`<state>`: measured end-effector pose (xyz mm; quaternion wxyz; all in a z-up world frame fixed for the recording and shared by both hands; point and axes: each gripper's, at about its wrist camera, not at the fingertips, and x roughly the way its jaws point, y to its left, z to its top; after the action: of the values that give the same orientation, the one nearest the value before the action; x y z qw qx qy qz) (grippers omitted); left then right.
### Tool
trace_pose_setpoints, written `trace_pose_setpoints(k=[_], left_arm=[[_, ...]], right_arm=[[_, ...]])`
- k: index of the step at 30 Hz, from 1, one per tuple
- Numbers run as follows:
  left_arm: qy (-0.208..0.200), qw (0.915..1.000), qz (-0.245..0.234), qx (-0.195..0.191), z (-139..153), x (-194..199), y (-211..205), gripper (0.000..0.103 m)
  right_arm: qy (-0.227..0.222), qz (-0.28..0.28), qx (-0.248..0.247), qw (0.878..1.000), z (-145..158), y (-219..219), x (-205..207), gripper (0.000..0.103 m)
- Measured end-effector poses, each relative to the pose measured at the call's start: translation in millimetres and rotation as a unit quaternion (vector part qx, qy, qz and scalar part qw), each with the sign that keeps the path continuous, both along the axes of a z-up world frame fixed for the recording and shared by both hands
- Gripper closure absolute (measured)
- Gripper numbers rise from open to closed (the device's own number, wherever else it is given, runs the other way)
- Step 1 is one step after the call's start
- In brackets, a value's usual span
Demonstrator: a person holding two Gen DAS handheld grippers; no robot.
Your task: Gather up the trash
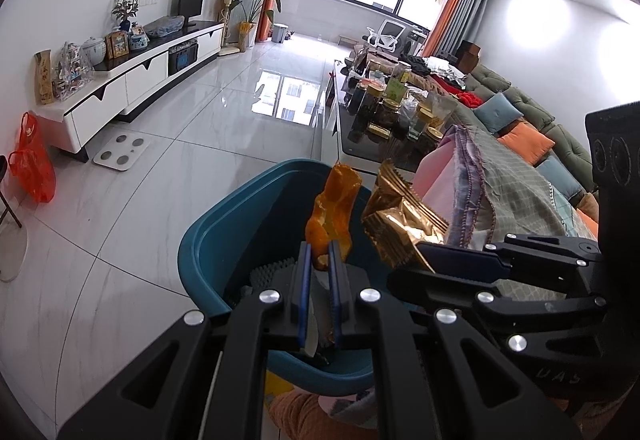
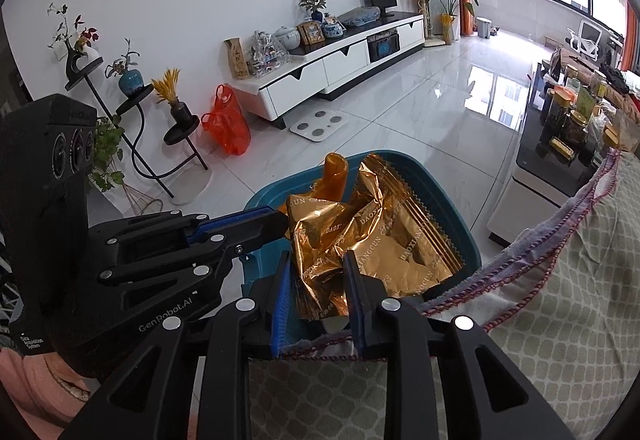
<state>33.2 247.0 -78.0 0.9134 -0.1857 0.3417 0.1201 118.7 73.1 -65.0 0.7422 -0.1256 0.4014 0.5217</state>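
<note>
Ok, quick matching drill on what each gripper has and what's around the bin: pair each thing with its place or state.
Things:
1. orange wrapper
2. gold wrappers
3. bin
4. red bag

Places or states:
A. on the floor beside the TV cabinet
B. pinched in the left gripper
C. open-topped, below both grippers
D. clamped in the right gripper

Pairs: 1-B, 2-D, 3-C, 4-A
</note>
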Motion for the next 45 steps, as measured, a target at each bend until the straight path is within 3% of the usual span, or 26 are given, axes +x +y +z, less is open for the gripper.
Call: trace_pose_setpoints(k=[13, 17, 21, 24, 29, 33, 36, 38, 40, 45], left_arm=[[0.011, 0.9998, 0.0, -0.016, -8.3, 7.5, 9.0, 0.092], [0.013, 0.9997, 0.004, -0.022, -11.5, 7.8, 12.7, 0.083], [0.011, 0.9996, 0.01, -0.025, -12.7, 6.3, 13.9, 0.08], [0.01, 0.9995, 0.012, -0.026, -12.6, 4.8, 14.7, 0.078], [-0.003, 0.9998, 0.011, -0.019, -7.3, -4.4, 13.5, 0.061], [-0.019, 0.9997, 0.004, -0.013, 0.9, -11.5, 9.4, 0.045], [-0.038, 0.9993, -0.002, 0.007, 11.3, -19.2, -0.6, 0.029], [-0.051, 0.9985, -0.007, 0.018, 19.3, -23.0, -8.4, 0.011], [-0.069, 0.9969, -0.014, 0.034, 27.6, -29.6, -20.2, 0.005], [-0.105, 0.9915, -0.028, 0.072, 44.5, -40.4, -53.7, 0.003]], right_arm=[[0.022, -0.004, -0.002, 1.0, -3.7, 10.0, 4.9, 0.072], [0.027, -0.01, 0.002, 1.0, -4.0, 9.5, 6.4, 0.071], [0.03, -0.013, 0.003, 0.999, -4.9, 9.0, 6.2, 0.07], [0.029, -0.023, 0.009, 0.999, -4.2, 4.2, 7.9, 0.061], [0.033, -0.036, 0.029, 0.998, 0.1, -11.6, 10.9, 0.061], [0.03, -0.056, 0.056, 0.996, 8.3, -32.9, 10.6, 0.046], [0.019, -0.07, 0.073, 0.995, 16.2, -51.5, 6.2, 0.04], [0.009, -0.08, 0.087, 0.993, 22.2, -66.0, 1.9, 0.036], [-0.007, -0.091, 0.104, 0.99, 28.9, -83.6, -4.2, 0.029], [-0.055, -0.136, 0.139, 0.979, 42.3, -125.0, -18.2, 0.009]])
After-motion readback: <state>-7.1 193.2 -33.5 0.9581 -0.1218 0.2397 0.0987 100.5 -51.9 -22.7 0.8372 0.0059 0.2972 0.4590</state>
